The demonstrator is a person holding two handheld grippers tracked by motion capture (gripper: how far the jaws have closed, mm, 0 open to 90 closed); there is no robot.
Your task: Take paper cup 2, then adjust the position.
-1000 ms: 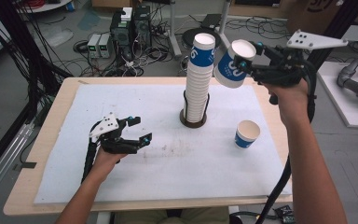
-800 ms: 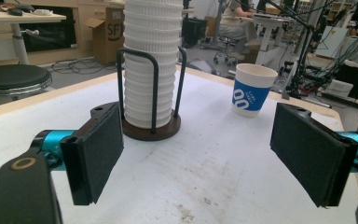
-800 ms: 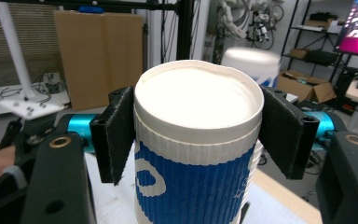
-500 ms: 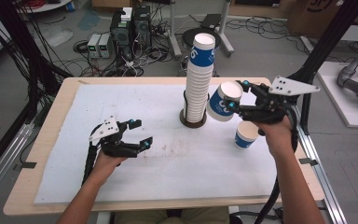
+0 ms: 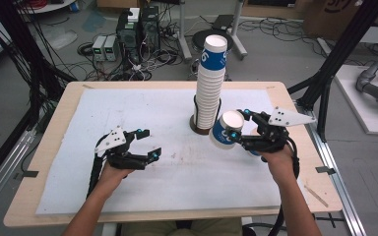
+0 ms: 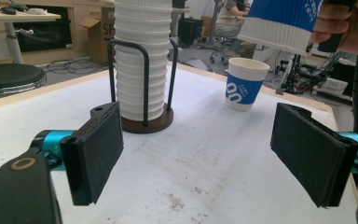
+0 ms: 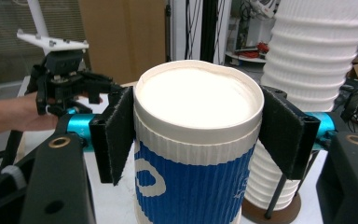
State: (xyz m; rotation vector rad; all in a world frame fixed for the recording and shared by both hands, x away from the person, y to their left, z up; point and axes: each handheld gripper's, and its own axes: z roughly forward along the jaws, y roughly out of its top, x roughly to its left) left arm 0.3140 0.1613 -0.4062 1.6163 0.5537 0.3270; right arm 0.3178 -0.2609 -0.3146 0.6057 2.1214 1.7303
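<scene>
Cup (image 7: 193,154) in blue and white sits clamped between the two black jaws of the right gripper (image 7: 196,135), one pad pressed against each side of its ribbed wall just under the rim; in the right gripper view its open mouth faces the camera and the white inside is lit. In the high view the same cup (image 5: 225,130) is held tilted, mouth turned up and toward the left, out ahead of the right gripper (image 5: 239,132), above the white mat (image 5: 142,113) and just beside the foot of the cup stack (image 5: 210,83). That stack of white cups rises from a dark round holder (image 6: 144,123) with a black wire frame, and it stands just past the right jaws, close on the far side of the held cup. Another cup (image 6: 244,84) stands upright on the mat beyond the left gripper's jaws, under the held cup (image 6: 282,23) as the left gripper view shows it.

Left gripper (image 5: 145,145) rests low over the mat, well apart from the stack, its jaws standing wide apart with nothing between them; bare mat lies in the gap in the left gripper view. The person's hand (image 5: 113,172) holds it from behind
</scene>
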